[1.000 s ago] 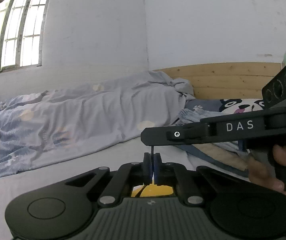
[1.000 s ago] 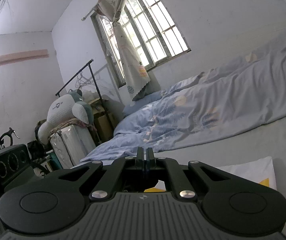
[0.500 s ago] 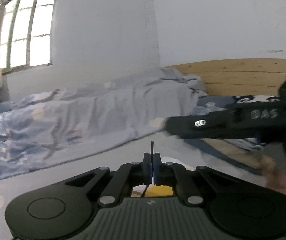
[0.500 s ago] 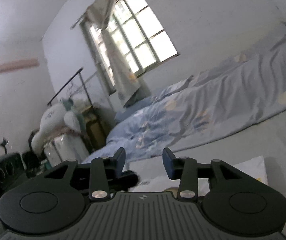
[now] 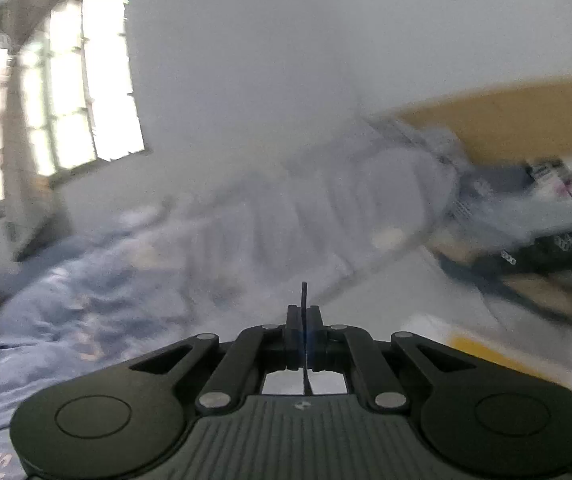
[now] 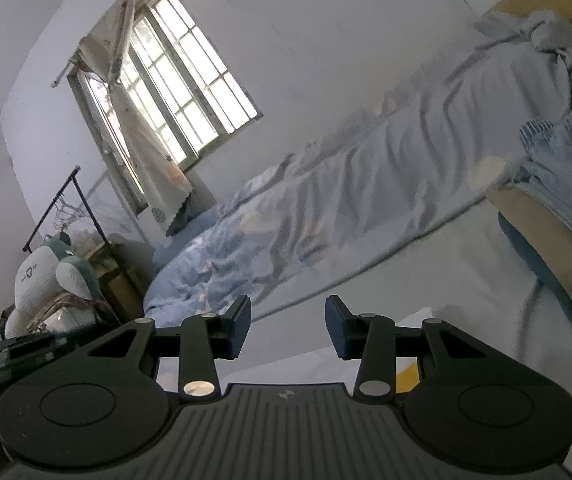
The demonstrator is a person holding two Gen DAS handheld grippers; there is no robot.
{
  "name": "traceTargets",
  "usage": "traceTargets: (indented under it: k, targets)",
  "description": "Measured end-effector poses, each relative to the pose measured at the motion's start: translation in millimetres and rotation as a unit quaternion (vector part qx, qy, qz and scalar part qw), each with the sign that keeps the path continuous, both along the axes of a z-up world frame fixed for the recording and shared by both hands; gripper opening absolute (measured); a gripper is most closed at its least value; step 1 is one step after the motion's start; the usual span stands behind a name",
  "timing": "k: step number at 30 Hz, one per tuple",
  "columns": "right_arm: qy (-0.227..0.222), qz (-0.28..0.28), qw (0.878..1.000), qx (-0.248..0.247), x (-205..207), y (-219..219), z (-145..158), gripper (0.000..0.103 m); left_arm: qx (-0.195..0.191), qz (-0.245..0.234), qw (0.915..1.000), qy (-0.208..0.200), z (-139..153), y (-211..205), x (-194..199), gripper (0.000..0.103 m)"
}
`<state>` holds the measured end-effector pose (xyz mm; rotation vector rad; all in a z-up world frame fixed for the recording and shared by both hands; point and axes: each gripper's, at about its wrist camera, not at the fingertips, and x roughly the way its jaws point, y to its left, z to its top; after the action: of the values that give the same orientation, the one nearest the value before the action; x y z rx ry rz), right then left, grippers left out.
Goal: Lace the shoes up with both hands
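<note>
L claw point(image 5: 304, 316) clamped on thin dark lace point(image 5: 304, 294), tip poking up above pads, lower centre of blurred L view; R claw point(image 6: 288, 330) apart, nothing btwn pads, lower centre of R view; rumpled blue duvet point(image 6: 325, 200) on bed behind; shoe not visible

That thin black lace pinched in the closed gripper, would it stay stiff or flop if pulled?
The thin black lace stands straight above the shut left gripper, so its tip is probably stiffened. The strand running down behind the jaws looks thread-thin, likely limp and light. Clamped flat between the pads, it probably won't slip under a gentle pull.
</note>
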<state>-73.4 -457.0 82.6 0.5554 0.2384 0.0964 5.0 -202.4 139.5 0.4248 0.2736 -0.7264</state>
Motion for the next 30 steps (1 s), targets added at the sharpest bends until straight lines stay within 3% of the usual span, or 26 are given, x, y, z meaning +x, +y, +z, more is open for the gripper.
traceTargets:
  k: [7, 11, 19, 30]
  targets:
    - [0.033, -0.005, 0.999, 0.008, 13, -9, -6, 0.043, 0.132, -0.049, 0.987, 0.078, -36, -50, -1, 0.0]
    - [0.038, -0.002, 0.999, 0.012, 18, -11, -4, 0.043, 0.153, -0.033, 0.9804, 0.119, -44, -60, 9, 0.0]
    - [0.043, 0.005, 0.999, 0.024, 21, -14, -3, 0.043, 0.219, -0.026, 0.962, 0.161, -66, -74, 20, 0.0]
    - [0.042, 0.004, 0.999, 0.034, 21, -16, -1, 0.043, 0.264, -0.025, 0.9453, 0.19, -74, -91, 35, 0.0]
